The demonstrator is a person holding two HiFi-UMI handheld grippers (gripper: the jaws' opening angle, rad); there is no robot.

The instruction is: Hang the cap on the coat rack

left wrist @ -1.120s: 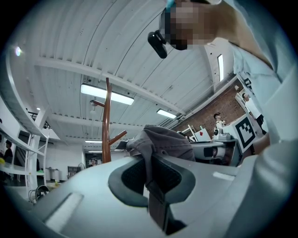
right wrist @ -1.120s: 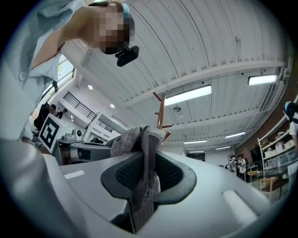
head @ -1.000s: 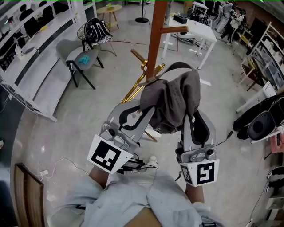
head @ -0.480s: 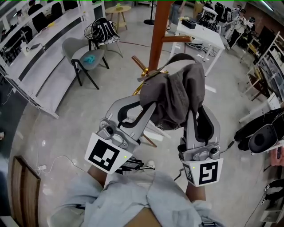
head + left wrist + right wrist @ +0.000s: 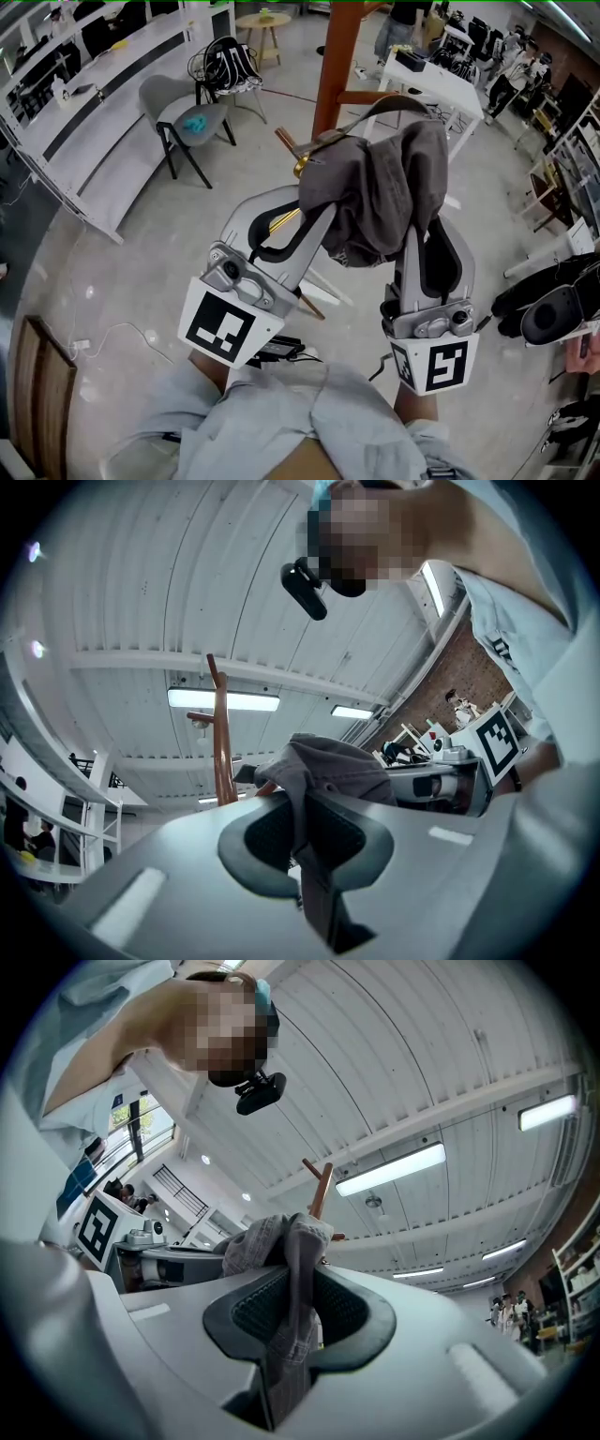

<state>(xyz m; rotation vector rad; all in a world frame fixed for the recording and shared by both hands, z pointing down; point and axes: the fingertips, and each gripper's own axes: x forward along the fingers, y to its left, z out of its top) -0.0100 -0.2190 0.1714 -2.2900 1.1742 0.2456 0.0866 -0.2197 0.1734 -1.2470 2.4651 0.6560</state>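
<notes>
Seen from above, I hold a grey cap point(image 5: 384, 187) in the middle of the frame, between my two claws. My left gripper point(image 5: 314, 214) rises from the lower left and is clamped tight on the cap's left edge. Its own camera shows a fold of grey cloth pinched between the dark pads point(image 5: 267, 838). My right gripper point(image 5: 419, 225) rises from the lower right and is clamped on the cap's right side, a thicker band of cloth pressed between its pads. The cap overlaps the brown wooden coat rack point(image 5: 333, 66) at the top centre; I cannot tell whether they touch. A short peg point(image 5: 373, 97) sticks out to the right just above the cap. A grey chair point(image 5: 183, 117) stands at the upper left and a white table point(image 5: 433, 75) at the upper right.
</notes>
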